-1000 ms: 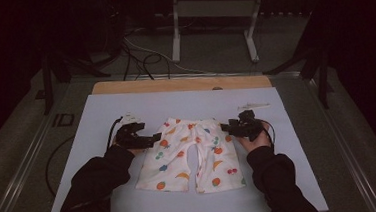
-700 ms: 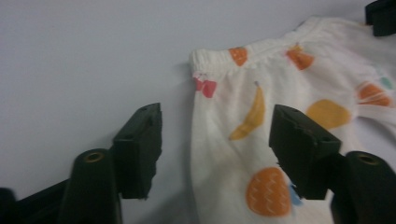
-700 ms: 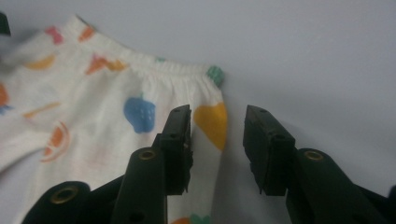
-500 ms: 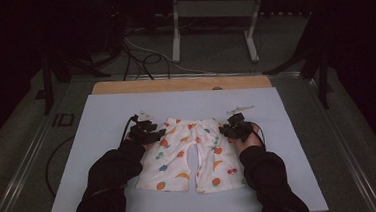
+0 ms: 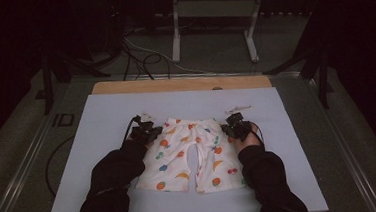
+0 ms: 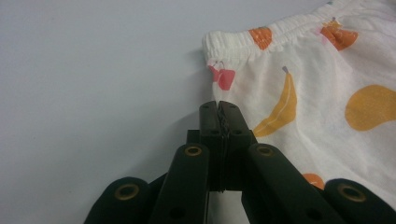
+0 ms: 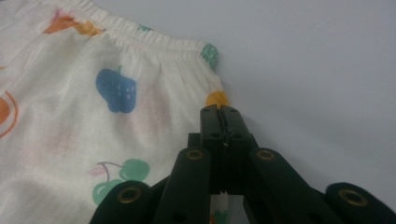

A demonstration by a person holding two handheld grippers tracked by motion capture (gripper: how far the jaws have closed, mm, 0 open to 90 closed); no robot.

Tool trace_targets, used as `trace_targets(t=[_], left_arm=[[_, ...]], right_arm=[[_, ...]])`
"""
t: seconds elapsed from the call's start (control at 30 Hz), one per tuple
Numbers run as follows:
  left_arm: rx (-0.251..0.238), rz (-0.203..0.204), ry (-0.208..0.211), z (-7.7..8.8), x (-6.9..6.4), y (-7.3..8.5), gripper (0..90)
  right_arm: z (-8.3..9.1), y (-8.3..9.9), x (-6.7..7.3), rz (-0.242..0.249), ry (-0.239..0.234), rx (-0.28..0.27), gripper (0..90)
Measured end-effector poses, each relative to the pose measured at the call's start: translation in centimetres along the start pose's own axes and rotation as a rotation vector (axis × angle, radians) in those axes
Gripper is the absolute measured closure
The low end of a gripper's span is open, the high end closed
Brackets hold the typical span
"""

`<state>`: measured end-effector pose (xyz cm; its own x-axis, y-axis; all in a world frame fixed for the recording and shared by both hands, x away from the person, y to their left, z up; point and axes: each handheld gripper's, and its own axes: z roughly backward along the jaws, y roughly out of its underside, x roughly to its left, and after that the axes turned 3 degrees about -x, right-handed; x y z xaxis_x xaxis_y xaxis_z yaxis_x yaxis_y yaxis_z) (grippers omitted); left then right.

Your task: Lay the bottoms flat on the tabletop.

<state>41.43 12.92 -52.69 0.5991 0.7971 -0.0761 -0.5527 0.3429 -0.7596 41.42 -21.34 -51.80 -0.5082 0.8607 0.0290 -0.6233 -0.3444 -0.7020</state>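
Table and surroundings

A pale sheet (image 5: 102, 122) covered the table (image 5: 179, 84), leaving a wooden strip bare along its far edge. Beyond it, a grey metal stand (image 5: 214, 14) stood on the floor (image 5: 282, 44), near loose black cables (image 5: 137, 57).

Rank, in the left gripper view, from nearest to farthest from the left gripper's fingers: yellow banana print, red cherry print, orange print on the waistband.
1. Yellow banana print, just right of the left gripper.
2. Red cherry print, above the fingers, near the shorts' corner.
3. Orange print on the waistband, farthest, on the elastic hem.

high overhead view, two close shorts (image 5: 189, 153) views
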Motion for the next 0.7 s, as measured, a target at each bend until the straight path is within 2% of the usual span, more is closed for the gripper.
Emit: trace_targets(t=[0.1, 0.23, 0.3, 0.7], left_arm=[[0.004, -0.006, -0.01, 0.1, 0.0, -0.2, 90.0], [-0.016, 0.011, -0.026, 0.5, 0.3, -0.5, 90.0], [-0.015, 0.003, -0.038, 0.6, 0.4, -0.6, 90.0], [-0.043, 0.036, -0.037, 0.7, 1.3, -0.9, 90.0]], right_arm=[[0.0, -0.1, 0.0, 0.0, 0.0, 0.002, 90.0], [-0.1, -0.3, 0.0, 0.002, 0.008, -0.005, 90.0], [-0.2, -0.4, 0.0, 0.003, 0.011, -0.007, 90.0], [-0.6, -2.4, -0.6, -0.01, 0.031, -0.037, 90.0]])
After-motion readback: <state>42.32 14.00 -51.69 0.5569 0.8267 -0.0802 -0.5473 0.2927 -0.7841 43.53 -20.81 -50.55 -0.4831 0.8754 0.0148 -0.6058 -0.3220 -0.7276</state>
